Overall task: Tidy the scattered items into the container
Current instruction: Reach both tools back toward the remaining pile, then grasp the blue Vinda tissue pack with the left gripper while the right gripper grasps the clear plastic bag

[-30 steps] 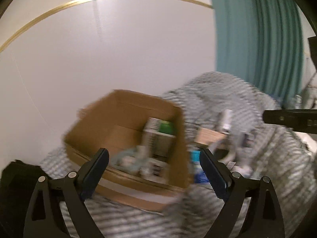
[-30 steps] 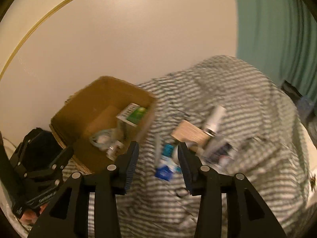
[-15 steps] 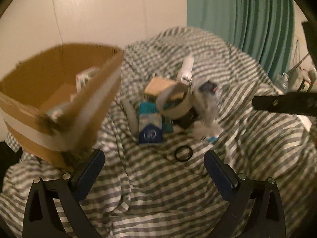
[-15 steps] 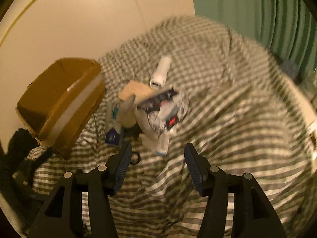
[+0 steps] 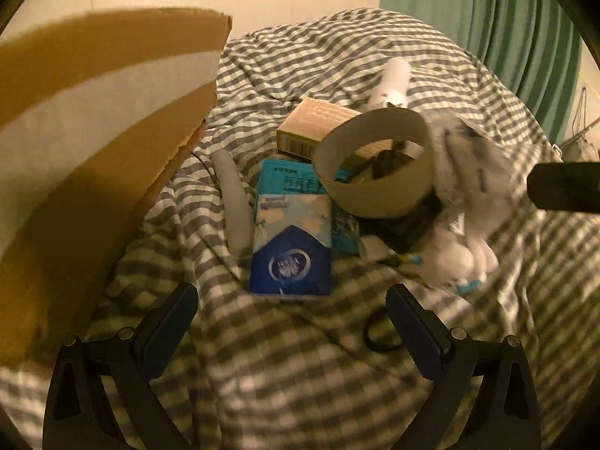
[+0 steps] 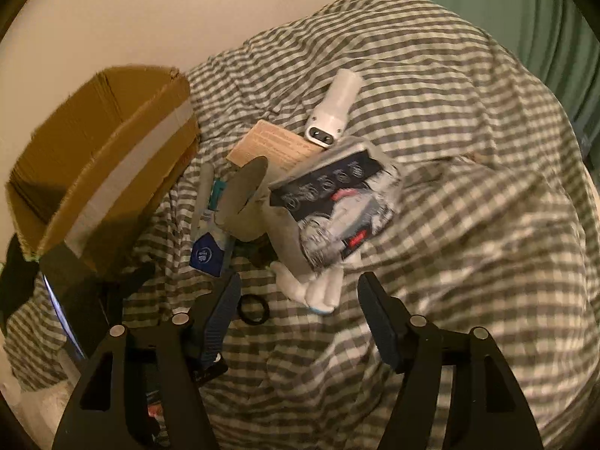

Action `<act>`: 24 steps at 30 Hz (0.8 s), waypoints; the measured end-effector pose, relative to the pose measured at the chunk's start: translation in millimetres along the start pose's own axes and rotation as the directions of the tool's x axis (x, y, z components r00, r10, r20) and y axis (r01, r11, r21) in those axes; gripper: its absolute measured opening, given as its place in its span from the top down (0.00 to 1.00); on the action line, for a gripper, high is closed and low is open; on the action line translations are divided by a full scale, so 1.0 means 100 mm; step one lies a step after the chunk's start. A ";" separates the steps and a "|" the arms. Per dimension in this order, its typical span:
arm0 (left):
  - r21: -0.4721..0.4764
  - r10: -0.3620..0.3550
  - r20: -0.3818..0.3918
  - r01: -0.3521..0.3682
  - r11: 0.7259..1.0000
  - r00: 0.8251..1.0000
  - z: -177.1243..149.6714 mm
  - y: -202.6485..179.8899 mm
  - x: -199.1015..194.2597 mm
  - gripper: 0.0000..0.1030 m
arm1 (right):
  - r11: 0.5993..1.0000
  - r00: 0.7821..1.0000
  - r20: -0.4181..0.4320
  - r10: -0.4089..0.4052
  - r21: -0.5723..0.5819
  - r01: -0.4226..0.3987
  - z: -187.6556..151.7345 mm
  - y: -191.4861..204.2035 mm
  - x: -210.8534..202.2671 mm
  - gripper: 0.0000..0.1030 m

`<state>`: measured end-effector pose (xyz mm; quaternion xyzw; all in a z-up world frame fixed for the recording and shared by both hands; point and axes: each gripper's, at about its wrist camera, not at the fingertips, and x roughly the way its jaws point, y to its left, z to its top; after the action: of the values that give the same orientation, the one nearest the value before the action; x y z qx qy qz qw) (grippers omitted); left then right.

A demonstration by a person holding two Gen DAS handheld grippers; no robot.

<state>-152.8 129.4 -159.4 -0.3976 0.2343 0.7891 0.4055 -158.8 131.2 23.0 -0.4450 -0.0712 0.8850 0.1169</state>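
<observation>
The cardboard box (image 5: 93, 131) fills the left of the left wrist view and stands at the left in the right wrist view (image 6: 112, 150). Beside it on the checked bedcover lies a pile: a blue tissue pack (image 5: 290, 247), a teal packet (image 5: 285, 180), a cardboard ring (image 5: 375, 172), a tan carton (image 5: 315, 127), a white bottle (image 6: 335, 112), a black-and-white packet (image 6: 337, 206), a white bundle (image 6: 315, 288) and a black hair tie (image 6: 253, 309). My left gripper (image 5: 290, 300) is wide open just short of the tissue pack. My right gripper (image 6: 300, 285) is opening, with the white bundle just beyond its tips and nothing gripped.
The grey-and-white checked bedcover (image 6: 468, 225) is rumpled and slopes away to the right. A pale wall stands behind the box and a green curtain (image 5: 506, 37) hangs at the back right. A grey tube (image 5: 236, 195) lies between box and tissue pack.
Both grippers have dropped toward the pile, which now looks much nearer. The box has slid to the left edge of both views. The right jaws have spread wider.
</observation>
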 end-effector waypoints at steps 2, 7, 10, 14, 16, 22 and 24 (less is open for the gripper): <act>-0.014 -0.015 -0.001 0.015 1.000 1.000 0.03 0.05 0.09 0.00 | 0.999 1.000 -0.001 -0.011 -0.036 0.011 0.06 0.06 0.08 0.32; -0.031 -0.039 -0.028 0.038 0.999 0.999 0.09 0.12 0.33 0.00 | 0.980 0.992 0.001 -0.125 -0.153 0.124 0.18 0.24 0.37 0.27; -0.058 -0.066 -0.057 0.063 0.996 0.996 0.12 0.18 0.47 0.04 | 0.972 0.984 -0.025 -0.176 -0.162 0.170 0.20 0.21 0.53 0.27; -0.090 -0.124 -0.110 0.114 0.989 0.986 0.12 0.24 0.58 0.25 | 0.967 0.975 -0.031 -0.220 -0.136 0.214 0.22 0.04 0.53 0.37; -0.091 -0.145 -0.109 0.136 0.987 0.983 0.10 0.26 0.53 0.35 | 0.974 0.978 -0.035 -0.207 -0.100 0.203 0.22 -0.06 0.45 0.58; -0.058 -0.144 -0.106 0.139 0.989 0.984 0.03 0.22 0.33 0.47 | 0.983 0.983 -0.016 -0.184 -0.027 0.183 0.23 -0.28 0.22 0.70; -0.057 -0.144 -0.107 0.138 0.989 0.984 -0.01 0.21 0.28 0.47 | 0.984 0.984 -0.002 -0.177 -0.004 0.177 0.23 -0.33 0.12 0.73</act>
<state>-180.0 129.4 -181.5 -0.4661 0.2081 0.7406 0.4369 -179.3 165.8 34.9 -0.4383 -0.1119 0.8703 0.1945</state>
